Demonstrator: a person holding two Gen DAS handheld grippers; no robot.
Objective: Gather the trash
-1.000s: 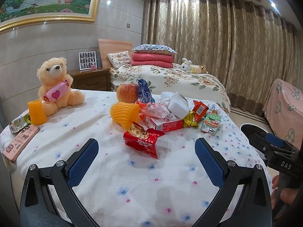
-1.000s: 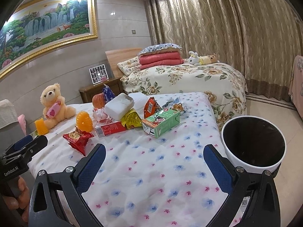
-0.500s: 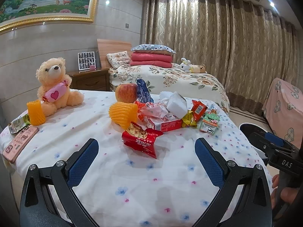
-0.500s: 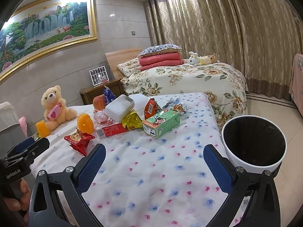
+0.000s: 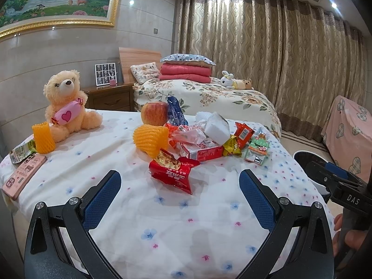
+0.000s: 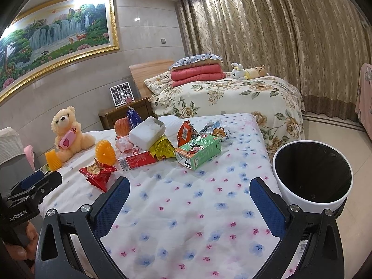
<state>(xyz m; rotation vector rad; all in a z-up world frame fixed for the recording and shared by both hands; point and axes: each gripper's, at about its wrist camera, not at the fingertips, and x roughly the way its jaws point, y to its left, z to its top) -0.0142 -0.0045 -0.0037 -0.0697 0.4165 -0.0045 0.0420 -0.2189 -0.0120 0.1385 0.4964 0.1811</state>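
Red foil marks the nearest target: the snack bag [image 5: 173, 173] lies on the bed [image 5: 162, 220] just ahead of the left gripper [image 5: 180, 195], long axis slanting rightward. Both it and the right gripper [image 6: 189, 200] gape wide, holding nothing. The bin [image 6: 311, 174] stands at the right (beside the bed). Behind the bag crowd a foam net [image 5: 151, 138], red box [image 5: 201, 152] and apple [image 5: 154, 116].

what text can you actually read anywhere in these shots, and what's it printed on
"DAS": on the black body of the right tongs, seen from the left wrist view.
"GenRobot.AI": on the black body of the left tongs, seen from the right wrist view.
Red snack bag, red carton, green carton, pink phone case: printed, but too small or blurred to read.
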